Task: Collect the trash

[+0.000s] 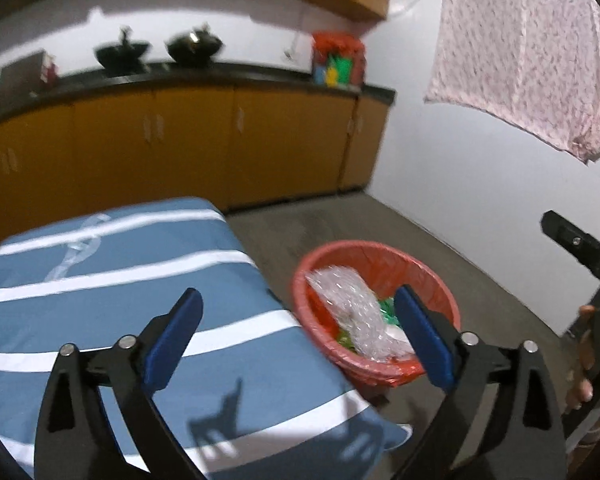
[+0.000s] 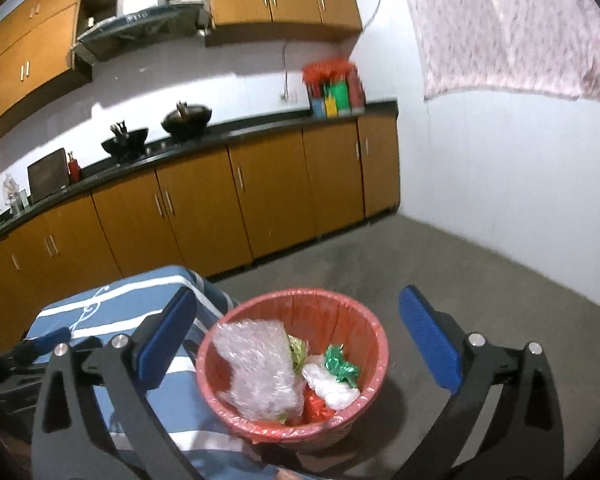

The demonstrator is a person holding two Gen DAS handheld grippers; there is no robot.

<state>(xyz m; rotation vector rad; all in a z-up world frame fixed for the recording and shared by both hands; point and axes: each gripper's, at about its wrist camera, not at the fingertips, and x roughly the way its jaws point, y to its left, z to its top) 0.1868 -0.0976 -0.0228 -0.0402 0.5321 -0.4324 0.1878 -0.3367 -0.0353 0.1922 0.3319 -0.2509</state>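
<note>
A red bin with a red liner [image 1: 440,288] [image 2: 364,320] stands on the floor beside a blue-and-white striped cloth surface. It holds clear bubble wrap [image 1: 348,304] [image 2: 256,364], green wrapper scraps [image 2: 340,364], white plastic [image 2: 328,388] and red plastic. My left gripper [image 1: 300,332] is open and empty above the cloth's corner and the bin. My right gripper [image 2: 296,344] is open and empty above the bin. The right gripper's body also shows at the right edge of the left wrist view [image 1: 584,256], held by a hand.
The striped cloth surface [image 1: 100,280] [image 2: 112,300] has a clear plastic strip [image 1: 76,248] lying on it. Orange cabinets [image 2: 220,200] with a dark counter, woks [image 2: 186,118] and a colourful bag [image 2: 332,88] line the back. A pink cloth [image 2: 500,28] hangs at upper right. Grey floor [image 2: 480,272].
</note>
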